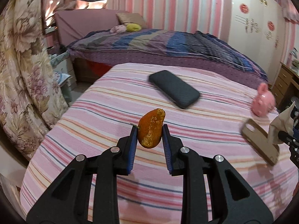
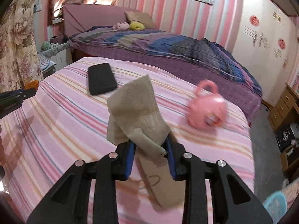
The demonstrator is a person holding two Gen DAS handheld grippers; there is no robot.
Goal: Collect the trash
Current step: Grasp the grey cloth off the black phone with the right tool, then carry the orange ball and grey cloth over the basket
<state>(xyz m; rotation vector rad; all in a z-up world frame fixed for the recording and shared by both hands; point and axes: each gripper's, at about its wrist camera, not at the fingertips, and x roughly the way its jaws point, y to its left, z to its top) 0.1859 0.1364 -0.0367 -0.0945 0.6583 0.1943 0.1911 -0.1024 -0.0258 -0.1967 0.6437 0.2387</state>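
Observation:
An orange peel [image 1: 151, 128] stands upright between the blue pads of my left gripper [image 1: 150, 130], which is shut on it above the pink striped bedspread [image 1: 104, 112]. My right gripper [image 2: 150, 141] is shut on a crumpled beige paper napkin [image 2: 136, 112] that sticks up from its jaws. In the left wrist view the napkin [image 1: 283, 119] and right gripper [image 1: 284, 136] show at the right edge. In the right wrist view the left gripper [image 2: 28, 92] and the peel [image 2: 33, 84] show at the left edge.
A black phone-like slab [image 1: 173, 91] lies further back on the striped bedspread [image 2: 74, 130]. A pink toy bag [image 2: 207, 108] sits at the right. A flat brown card-like piece [image 2: 160, 186] lies under my right gripper. Behind is a purple bed [image 1: 168, 46]; a floral curtain [image 1: 20, 74] hangs on the left.

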